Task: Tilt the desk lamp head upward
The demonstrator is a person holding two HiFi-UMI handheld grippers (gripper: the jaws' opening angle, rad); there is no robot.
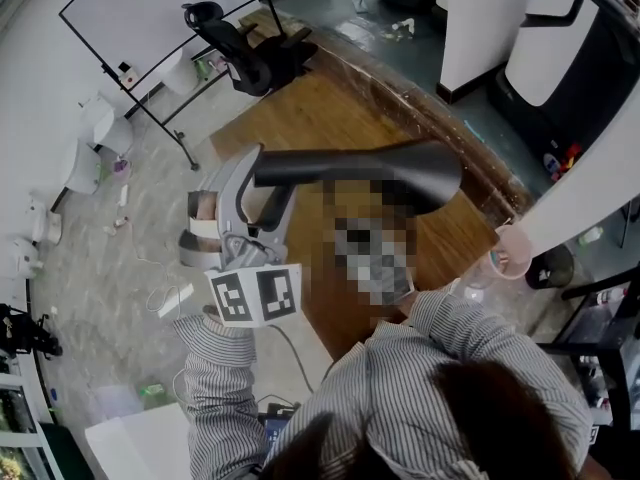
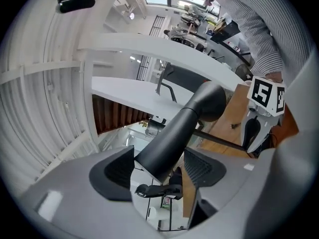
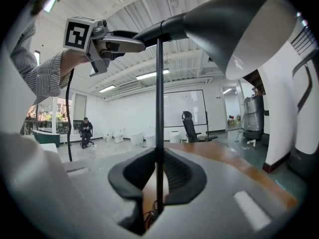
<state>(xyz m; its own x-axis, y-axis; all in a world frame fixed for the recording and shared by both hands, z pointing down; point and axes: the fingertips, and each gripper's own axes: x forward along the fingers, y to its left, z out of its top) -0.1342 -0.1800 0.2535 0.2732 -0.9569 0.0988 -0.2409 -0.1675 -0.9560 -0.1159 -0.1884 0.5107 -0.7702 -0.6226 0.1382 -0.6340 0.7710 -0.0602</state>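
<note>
The left arm, in a striped sleeve (image 1: 215,368), reaches up and forward with the left hand-held gripper (image 1: 265,183) raised above the wooden desk (image 1: 300,118). Its marker cube (image 1: 255,293) faces the head camera. This hand-held gripper is closed on the narrow tail of the black lamp head (image 1: 400,173). In the head view the lamp head's long axis runs across the frame over the desk, with the tail at the left and the broad shade at the right. The left gripper view looks along that axis: the dark tube sits clamped between the two pads, and the lamp head widens away up and to the right. Only the right gripper view shows the underside. There the lamp head lies close to level at the top of the frame, and its pale-lined mouth opens downward and to the right. The same view shows the thin upright pole (image 3: 159,98), with the right hand-held gripper (image 3: 158,176) low on it and its jaws pressed against the rod from both sides.
</note>
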